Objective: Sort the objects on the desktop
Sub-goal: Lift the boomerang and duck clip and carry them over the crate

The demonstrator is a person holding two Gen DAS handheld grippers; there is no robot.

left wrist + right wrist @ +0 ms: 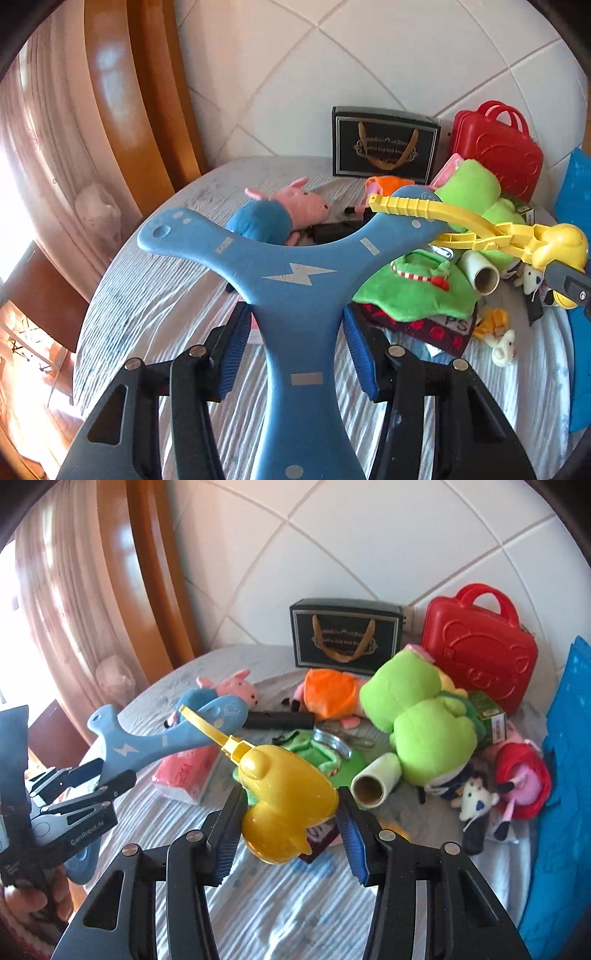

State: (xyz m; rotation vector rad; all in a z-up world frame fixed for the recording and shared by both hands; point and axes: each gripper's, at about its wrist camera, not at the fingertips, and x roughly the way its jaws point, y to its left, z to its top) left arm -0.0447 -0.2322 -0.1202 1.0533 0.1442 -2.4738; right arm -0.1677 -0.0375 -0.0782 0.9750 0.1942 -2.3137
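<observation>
Though foam-flat, three-armed blue boomerang (295,280).

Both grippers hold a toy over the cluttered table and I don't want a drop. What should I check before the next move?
1. Left gripper pads clamp the blue boomerang: ok.
2. Right gripper closed on the yellow duck tongs: ok.
3. Both toys lifted off the table: ok.
4. Tongs' handle clear of the boomerang: not ok, they cross; contact cannot tell.
5. Drop-off spot chosen: cannot tell.
</observation>
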